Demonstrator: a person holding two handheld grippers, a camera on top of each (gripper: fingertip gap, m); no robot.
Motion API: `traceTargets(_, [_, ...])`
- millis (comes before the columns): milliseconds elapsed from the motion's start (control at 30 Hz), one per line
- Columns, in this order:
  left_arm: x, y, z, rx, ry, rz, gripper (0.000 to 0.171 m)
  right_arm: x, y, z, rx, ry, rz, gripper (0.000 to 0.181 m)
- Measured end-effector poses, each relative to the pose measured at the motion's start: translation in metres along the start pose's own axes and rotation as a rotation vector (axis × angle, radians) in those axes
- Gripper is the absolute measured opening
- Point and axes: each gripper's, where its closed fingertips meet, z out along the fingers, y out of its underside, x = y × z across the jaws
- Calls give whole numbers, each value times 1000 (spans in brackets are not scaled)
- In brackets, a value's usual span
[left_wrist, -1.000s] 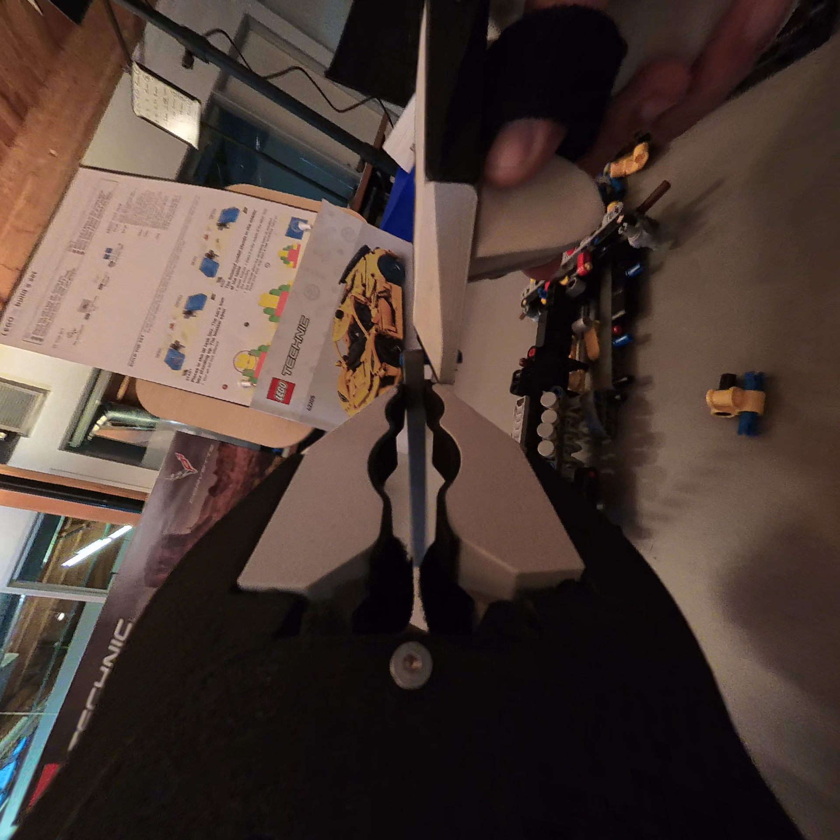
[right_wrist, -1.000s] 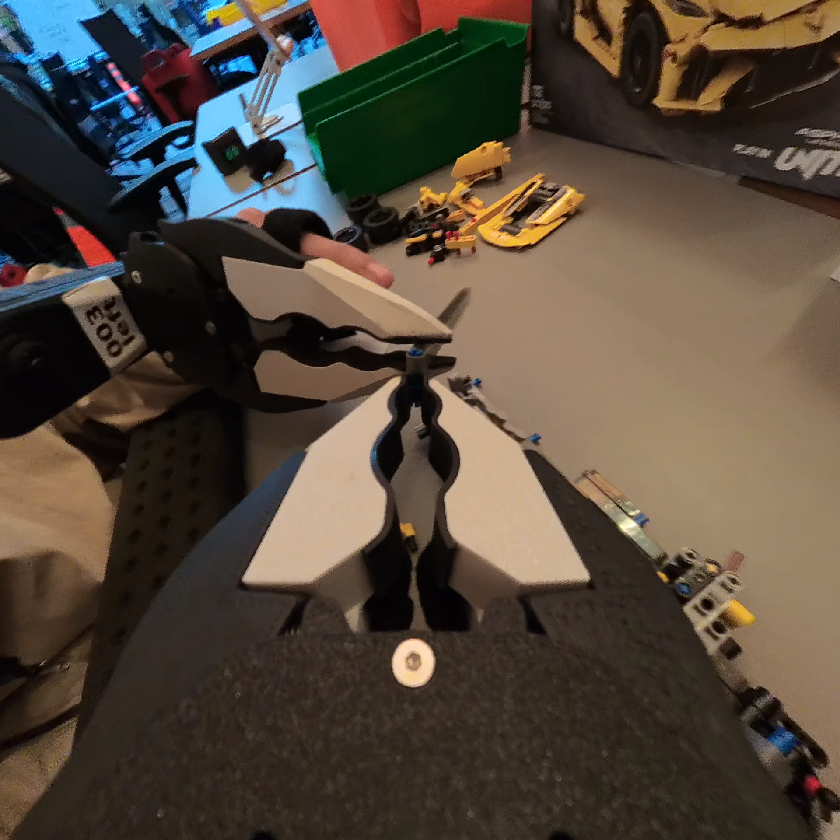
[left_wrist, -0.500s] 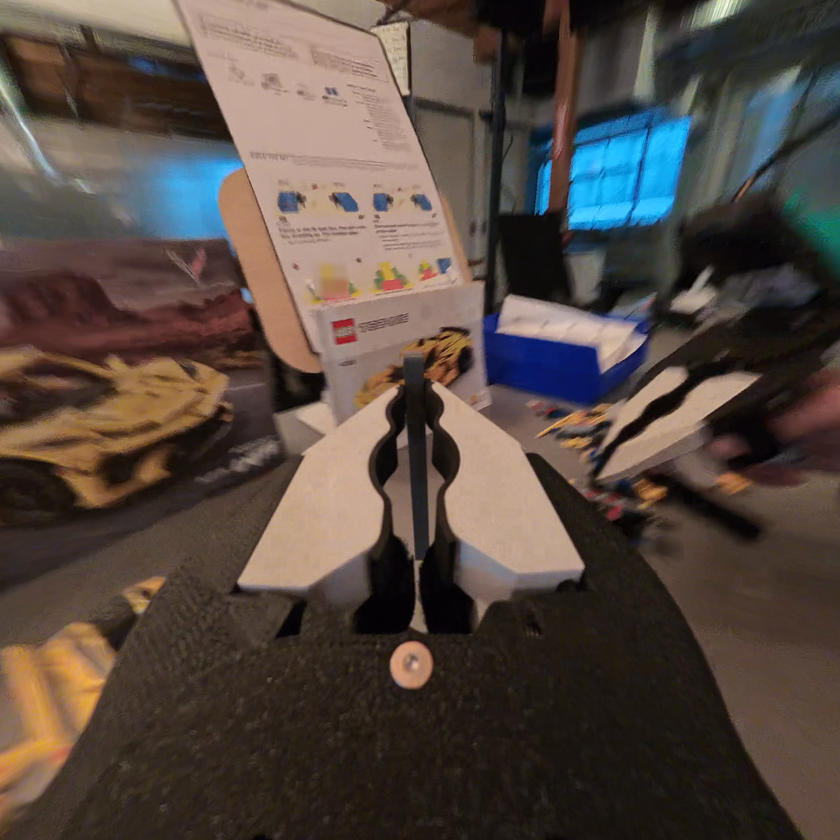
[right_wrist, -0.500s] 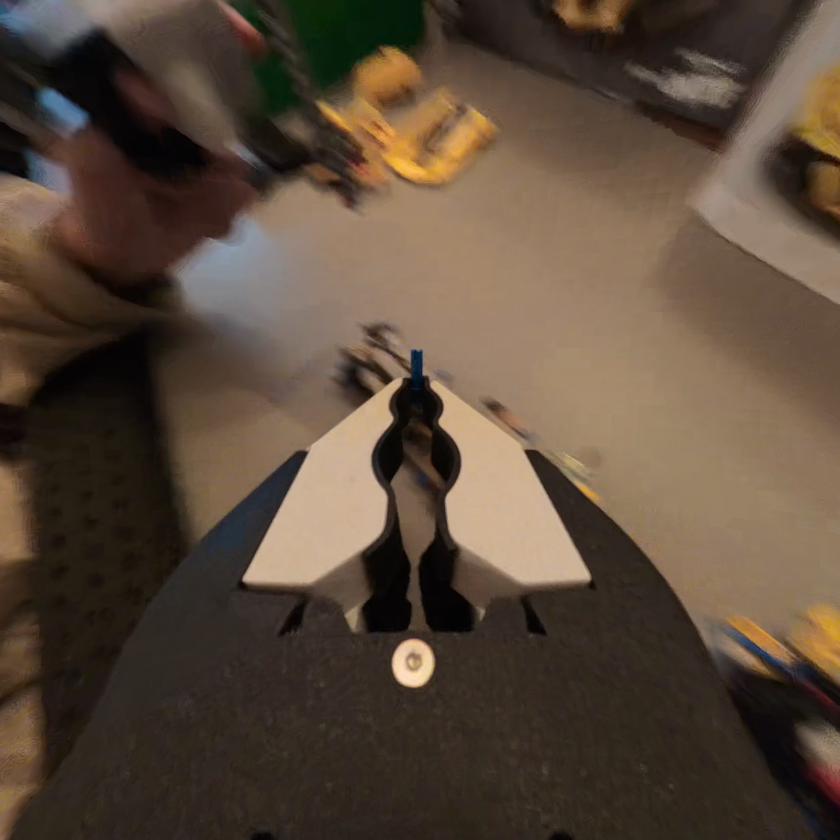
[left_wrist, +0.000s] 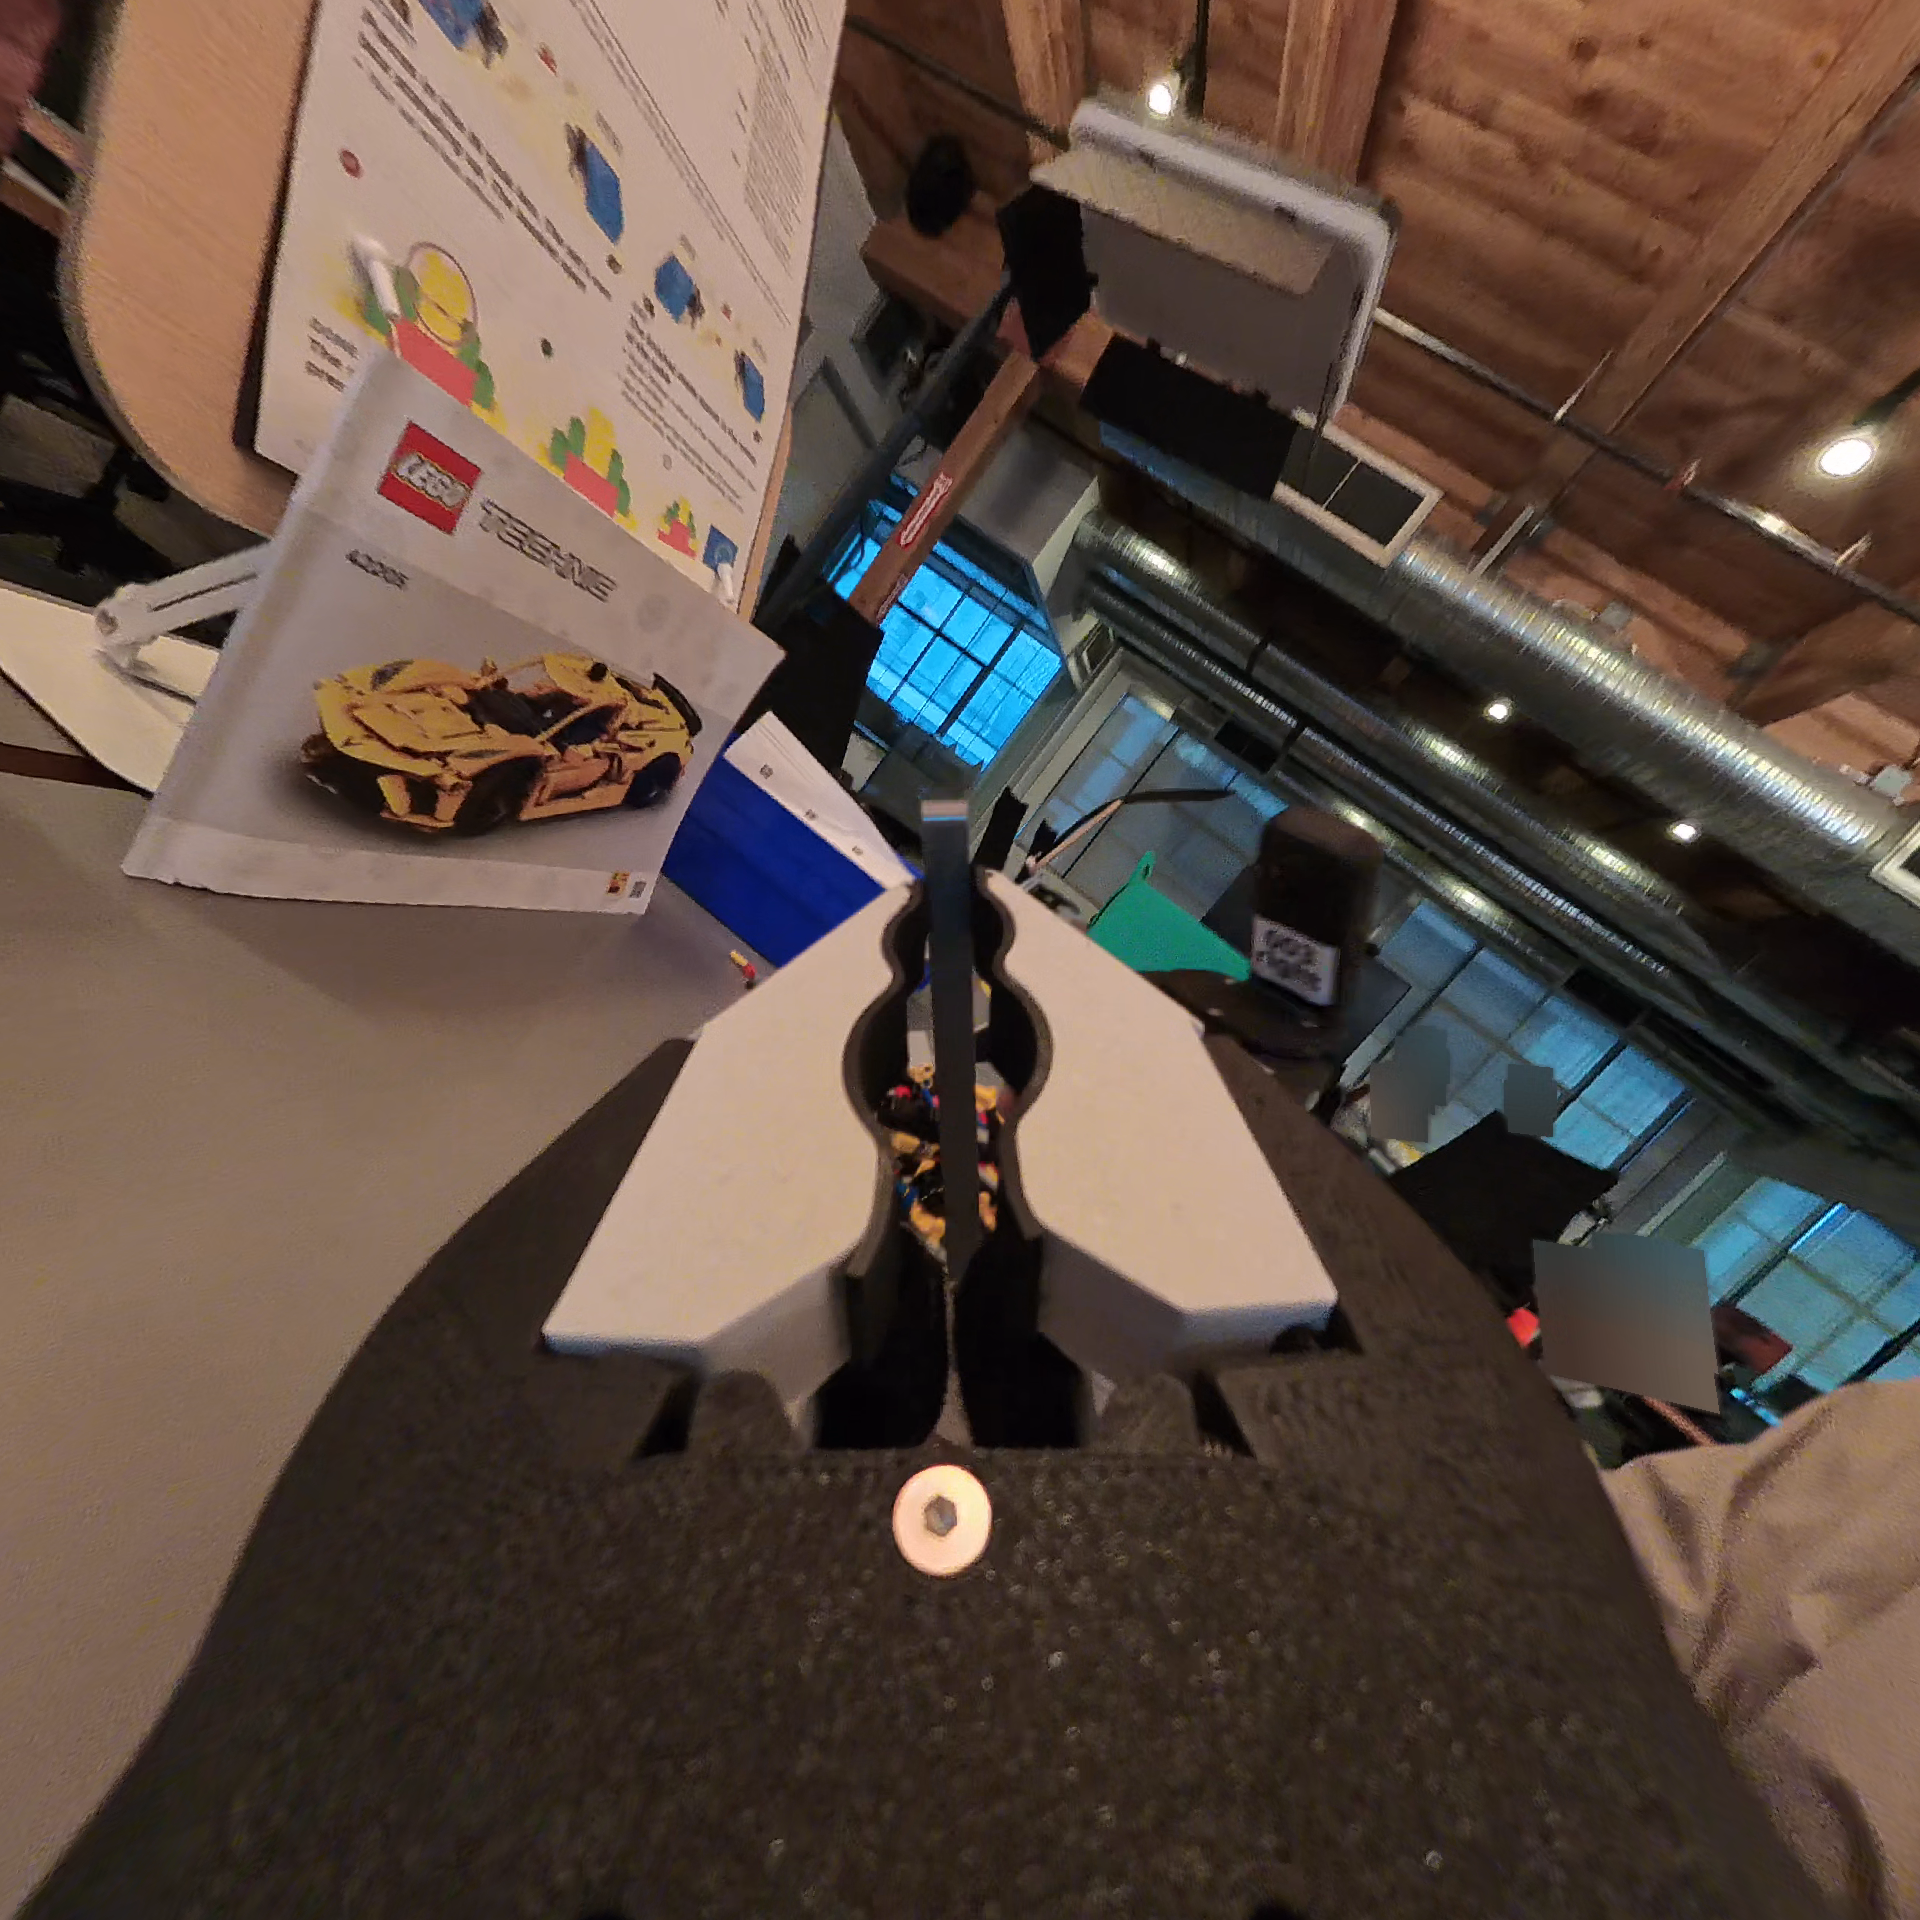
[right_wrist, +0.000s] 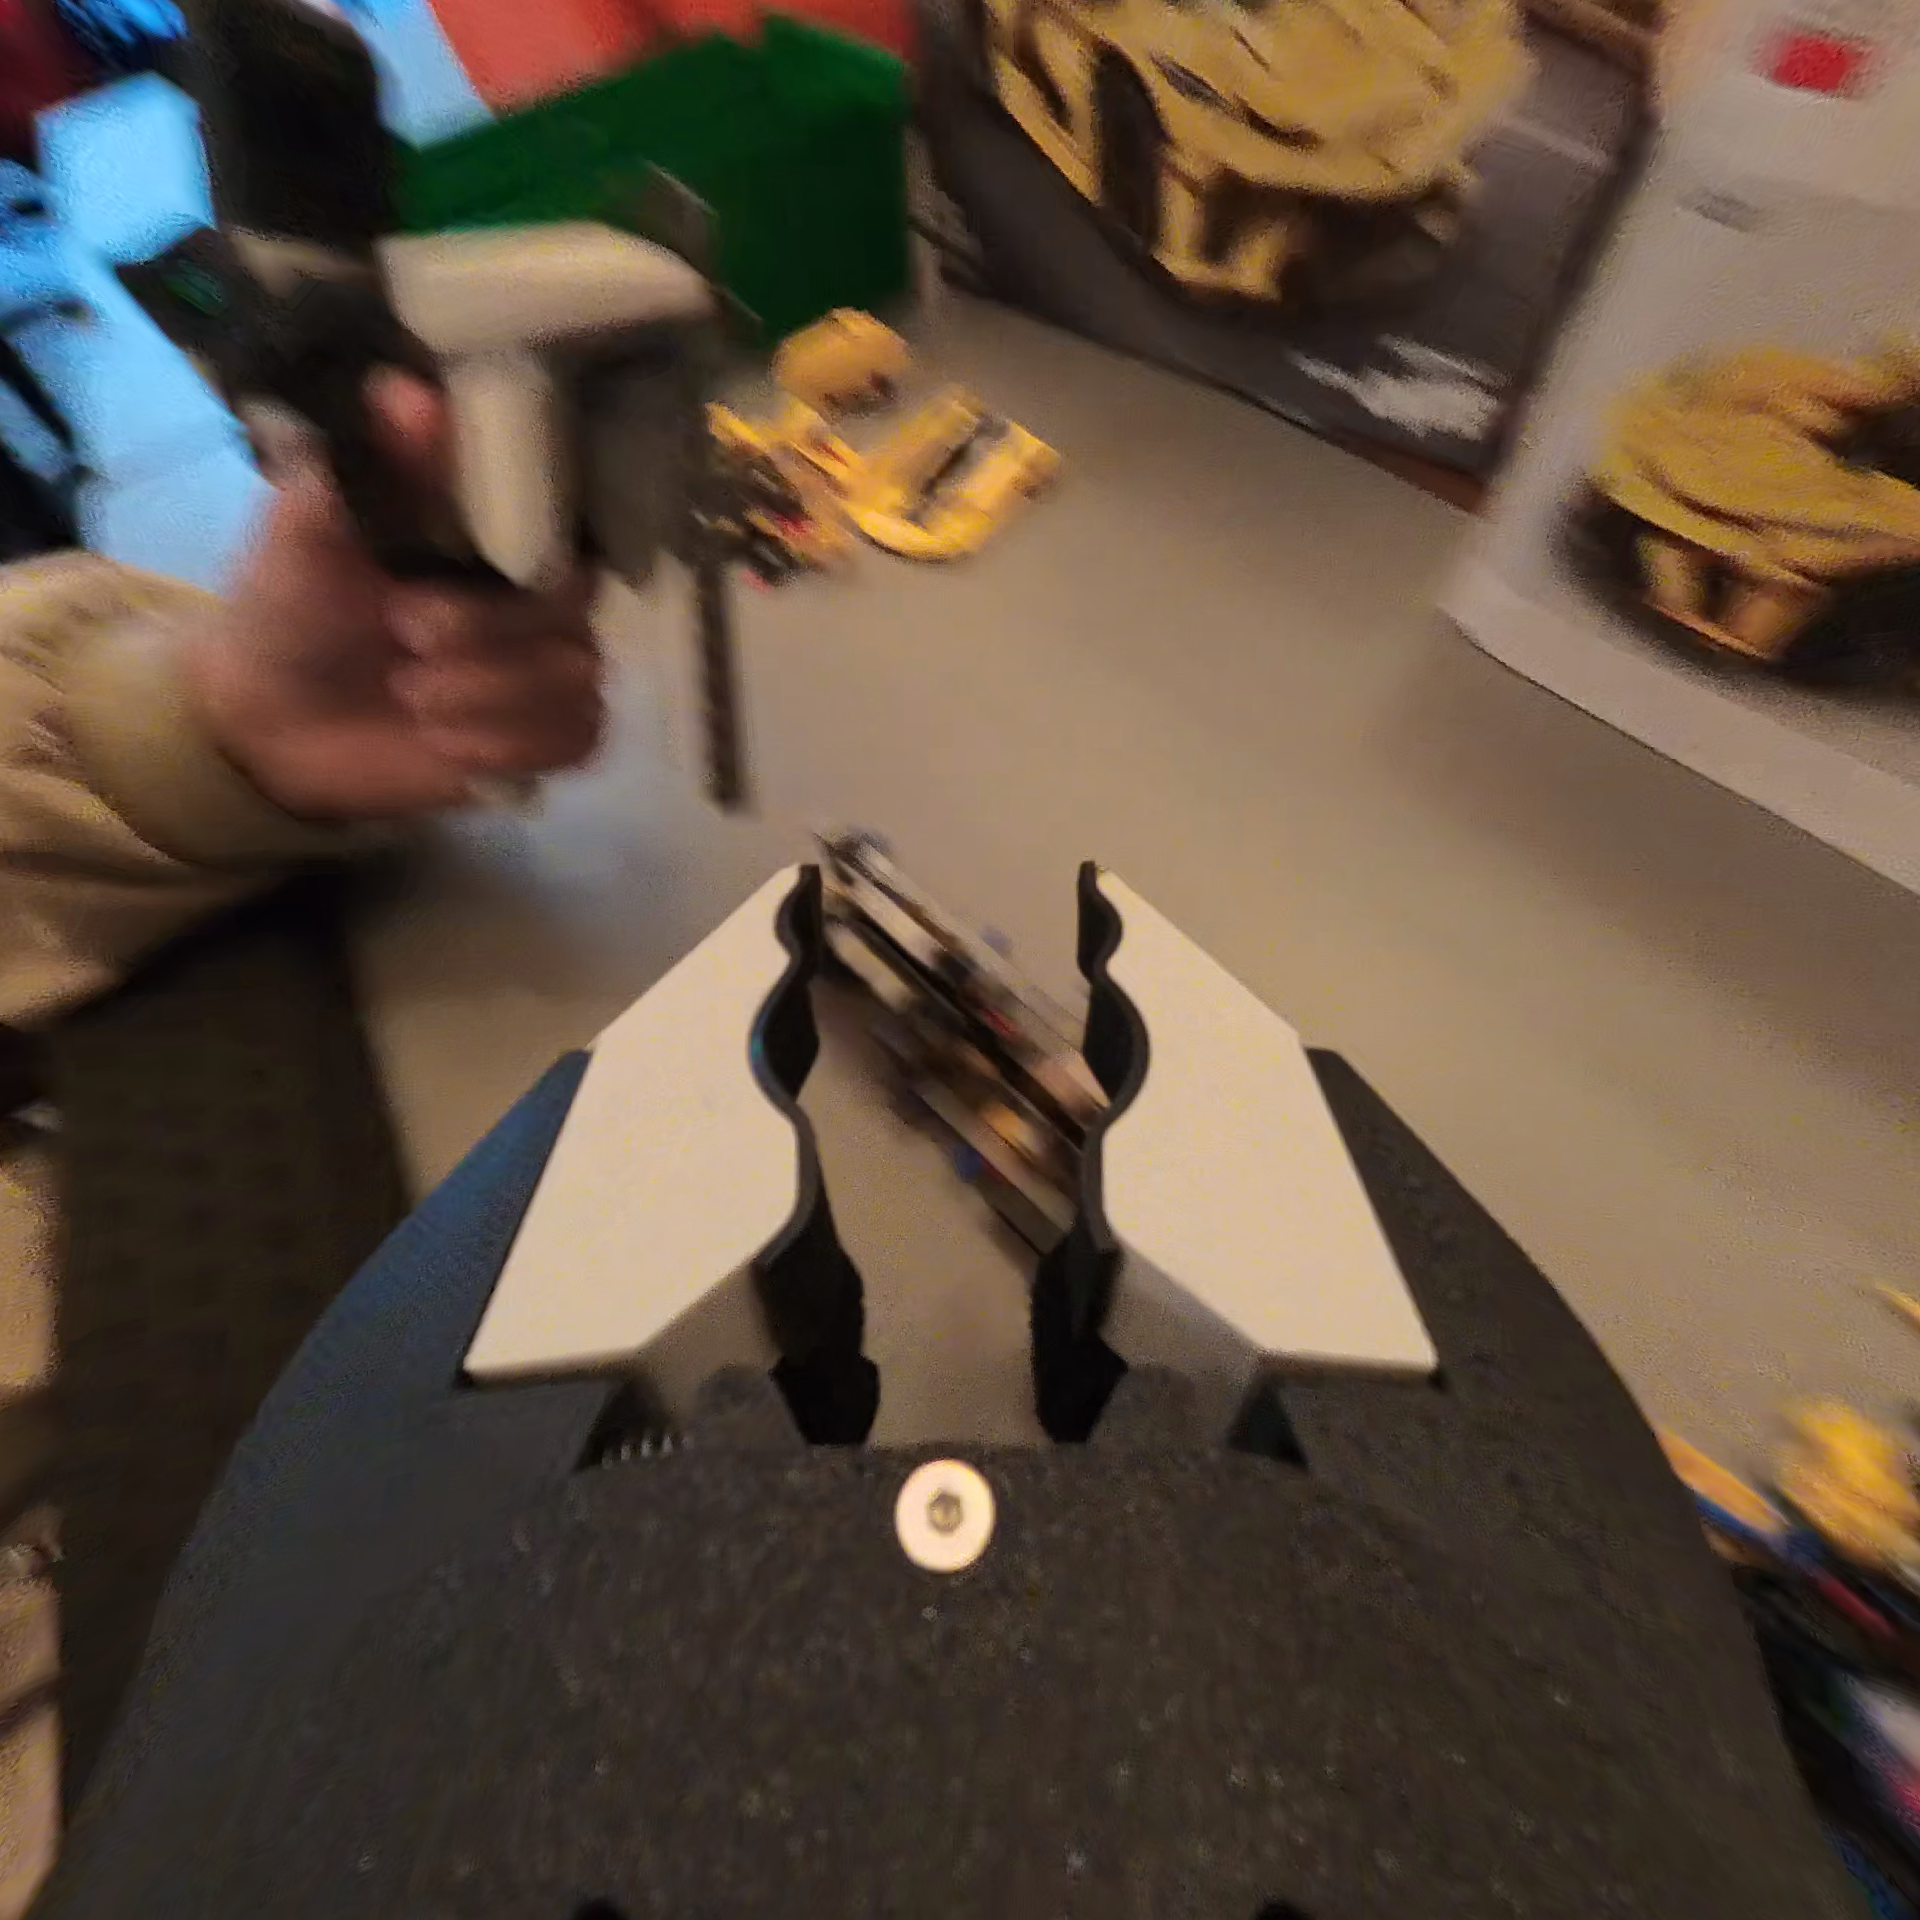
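My left gripper is shut on a thin dark grey beam that stands past its fingertips, lifted above the grey table. In the right wrist view the left gripper shows blurred at the upper left in a person's hand, with the beam hanging down from it. My right gripper is open and empty, low over the table. A long dark brick assembly, blurred, lies on the table between and below its fingers.
A booklet with a yellow car on its cover leans at the back with a printed poster behind it and a blue bin beside it. Yellow car parts, a green bin and a large box stand farther off.
My right gripper has opened; the small blue pin it held no longer shows. My left gripper has swung away from it with the beam and now tilts upward.
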Motion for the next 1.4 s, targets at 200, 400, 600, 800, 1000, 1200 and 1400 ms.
traceTargets(200, [15, 40, 19, -92, -6, 51, 8, -37, -5, 49, 20, 83, -68, 8])
traceTargets(400, [-11, 67, 7, -439, -62, 417, 36, 117, 26, -85, -210, 616, -75, 8])
traceTargets(600, [-46, 124, -9, -796, -68, 805, 51, 173, 124, -140, -520, 673, 162, 8])
traceTargets(800, [-62, 157, -7, -924, -107, 843, 39, 180, 139, -137, -560, 679, 197, 12])
traceTargets(1000, [-91, 131, -7, -928, -343, 941, 33, 139, 85, -111, -402, 611, 8, 28])
traceTargets(1200, [-131, 93, -33, -861, -580, 809, 35, -7, 87, -9, -351, -90, -58, 40])
traceTargets(1400, [-126, 97, -33, -871, -568, 846, 35, -64, 116, 40, -451, -188, -356, 42])
